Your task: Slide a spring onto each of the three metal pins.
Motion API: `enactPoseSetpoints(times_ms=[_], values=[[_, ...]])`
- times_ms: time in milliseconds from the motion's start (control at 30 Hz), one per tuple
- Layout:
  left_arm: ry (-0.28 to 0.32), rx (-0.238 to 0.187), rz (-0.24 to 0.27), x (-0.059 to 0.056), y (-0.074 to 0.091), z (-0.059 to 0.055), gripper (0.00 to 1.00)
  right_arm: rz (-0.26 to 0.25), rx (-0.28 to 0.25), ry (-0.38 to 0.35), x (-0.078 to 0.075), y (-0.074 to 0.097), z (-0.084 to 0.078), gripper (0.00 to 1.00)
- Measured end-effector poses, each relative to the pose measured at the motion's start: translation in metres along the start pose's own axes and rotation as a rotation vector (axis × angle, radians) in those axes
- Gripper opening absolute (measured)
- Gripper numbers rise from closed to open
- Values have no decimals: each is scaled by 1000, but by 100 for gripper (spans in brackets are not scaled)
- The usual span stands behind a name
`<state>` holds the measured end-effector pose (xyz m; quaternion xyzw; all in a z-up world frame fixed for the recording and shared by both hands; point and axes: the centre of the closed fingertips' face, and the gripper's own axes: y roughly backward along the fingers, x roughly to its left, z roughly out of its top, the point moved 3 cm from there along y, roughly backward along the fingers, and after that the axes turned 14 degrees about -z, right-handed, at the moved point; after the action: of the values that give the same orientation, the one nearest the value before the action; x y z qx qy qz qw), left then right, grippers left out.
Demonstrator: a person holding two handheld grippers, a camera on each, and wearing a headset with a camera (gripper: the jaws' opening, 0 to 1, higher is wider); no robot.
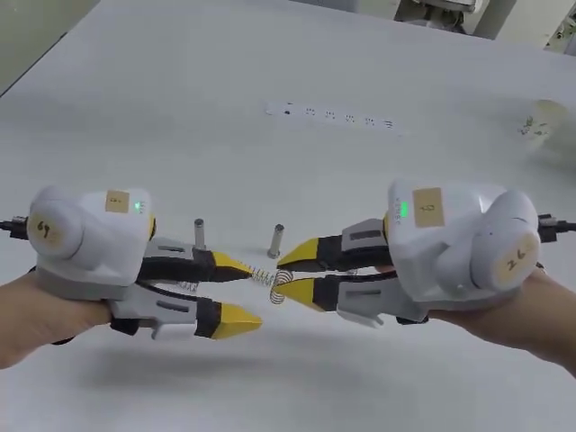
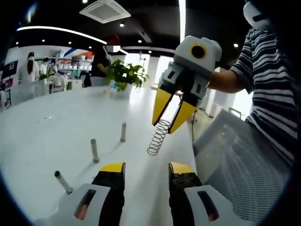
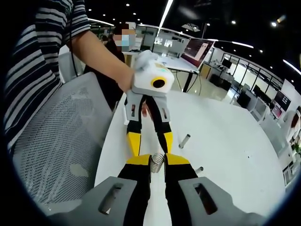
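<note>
– between the yellow tips, low in the middle of the head view, is that the spring (image 1: 266,278)?
– yes. the right gripper (image 1: 283,276) has it, with its jaws drawn almost together and pinching one end of the coil.
– which way does it lie?
– its long axis runs from those tips up and left across the frame, toward the left gripper (image 1: 251,293). in the left gripper view it slants from the right gripper's tips down to the lower left, with the free end close above the left gripper's own tips.
– and the left gripper?
– its jaws are spread wide, with nothing between them.
– the pins?
– three grey ones stand on the white table (image 1: 180,108), left of centre in the left gripper view: far pin (image 2: 123,132), middle pin (image 2: 94,150) and near pin (image 2: 62,181). the last leans in that view. the spring is held apart from all three.
– any writing?
– the tan stickers (image 1: 428,207) on top of the grippers and the round stickers (image 1: 515,259) on their ends carry dark marks, too blurred to read. a green light (image 1: 402,211) glows beside the tan one. a power strip (image 1: 328,114) lies at upper middle, and its print is unreadable.
</note>
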<state>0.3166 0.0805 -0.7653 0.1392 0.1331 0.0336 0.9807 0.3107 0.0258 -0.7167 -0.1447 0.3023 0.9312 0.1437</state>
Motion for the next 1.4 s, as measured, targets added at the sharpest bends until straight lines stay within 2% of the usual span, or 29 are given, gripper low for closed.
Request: enactPoseSetpoints(times_ms=[133, 267, 500, 733, 1000, 1267, 1400], values=[[5, 11, 21, 2, 8, -5, 32, -15, 3, -4, -3, 1, -2, 8], [21, -11, 50, 4, 18, -5, 35, -28, 12, -12, -7, 3, -6, 8], [34, -11, 67, 3, 27, -11, 41, -46, 25, -24, -12, 7, -13, 8], [52, -19, 83, 4, 30, -13, 51, -68, 43, -35, -18, 12, -21, 8], [55, -10, 126, 9, 46, -20, 61, -85, 64, -43, -23, 17, -30, 8], [63, -41, 176, 13, 59, -19, 74, -98, 81, -53, -28, 19, -37, 8], [69, -65, 192, 14, 61, -17, 88, -110, 92, -72, -32, 20, -46, 8]])
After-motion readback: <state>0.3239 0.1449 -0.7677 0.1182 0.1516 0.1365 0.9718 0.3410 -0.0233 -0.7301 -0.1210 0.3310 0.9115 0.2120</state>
